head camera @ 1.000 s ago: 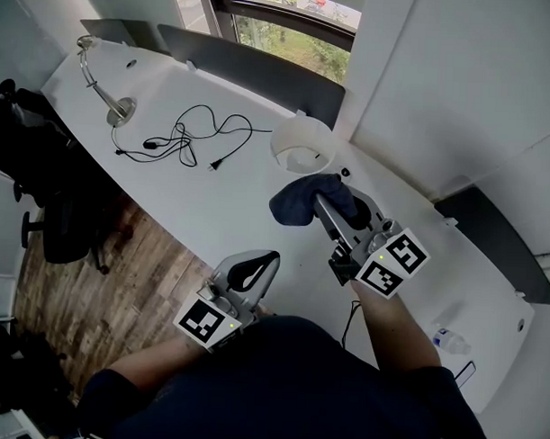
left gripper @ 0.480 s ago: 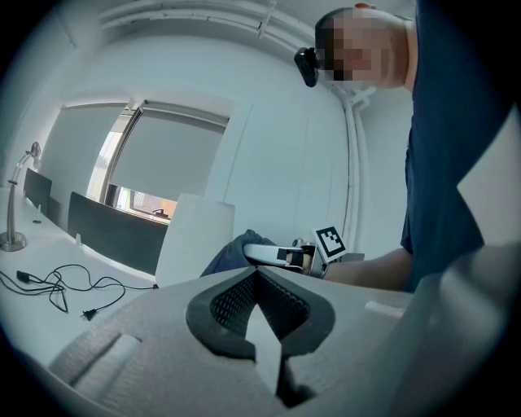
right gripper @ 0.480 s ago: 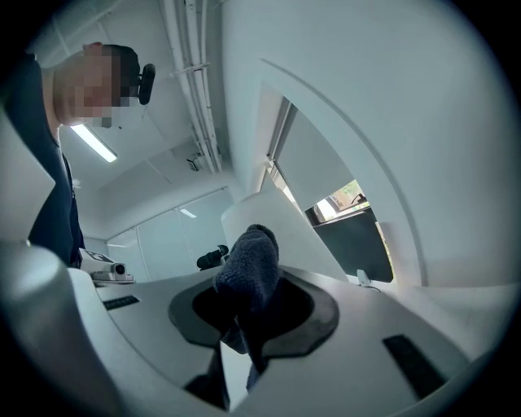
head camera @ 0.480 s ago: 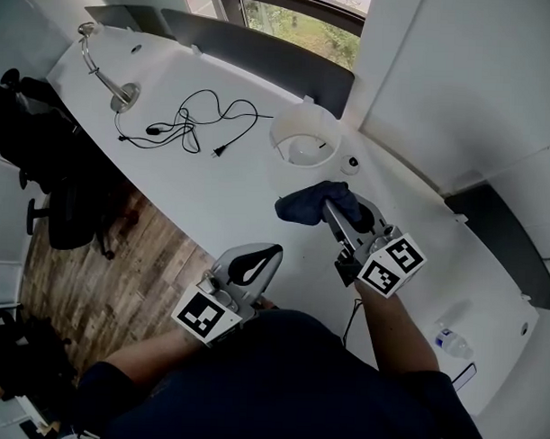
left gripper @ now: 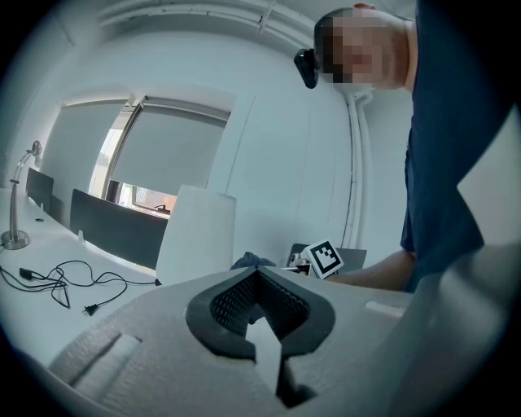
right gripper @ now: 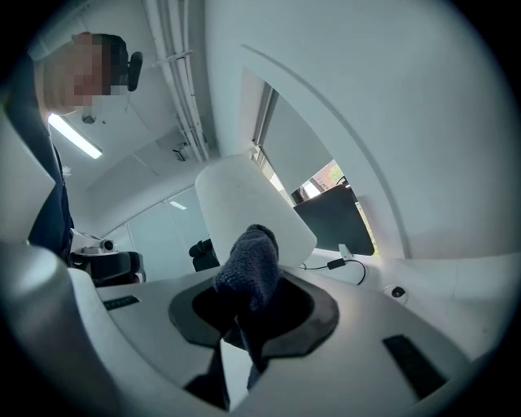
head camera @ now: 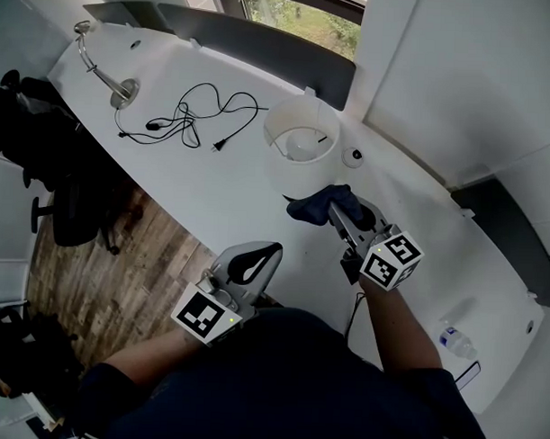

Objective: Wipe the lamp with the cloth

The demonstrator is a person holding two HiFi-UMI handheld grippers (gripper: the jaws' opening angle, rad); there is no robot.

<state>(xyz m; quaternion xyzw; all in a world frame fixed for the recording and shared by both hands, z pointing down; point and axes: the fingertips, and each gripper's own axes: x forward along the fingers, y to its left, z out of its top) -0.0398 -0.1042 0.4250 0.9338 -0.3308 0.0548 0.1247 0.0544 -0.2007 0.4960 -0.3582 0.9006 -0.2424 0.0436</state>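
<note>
A lamp with a white cylindrical shade [head camera: 300,138] stands on the white desk [head camera: 213,189]. Just in front of the shade hangs a dark blue cloth [head camera: 320,205], bunched up, with my right gripper [head camera: 335,211] shut on it. In the right gripper view the cloth [right gripper: 248,273] sticks up from the jaws close before the shade [right gripper: 248,204]; whether they touch is unclear. My left gripper [head camera: 270,252] is held near the desk's front edge, shut and holding nothing. The left gripper view shows the shade [left gripper: 195,236] and the cloth [left gripper: 248,261] beyond its closed tips.
A silver gooseneck desk lamp [head camera: 104,78] stands at the far left, with a tangled black cable [head camera: 188,121] beside it. A small round black object [head camera: 353,156] lies right of the shade. Grey dividers [head camera: 254,42] line the back edge. A water bottle [head camera: 455,342] lies at the right.
My right gripper has carried the cloth a little to the right and up, so it now hangs bunched beside the shade. The left gripper has stayed where it was.
</note>
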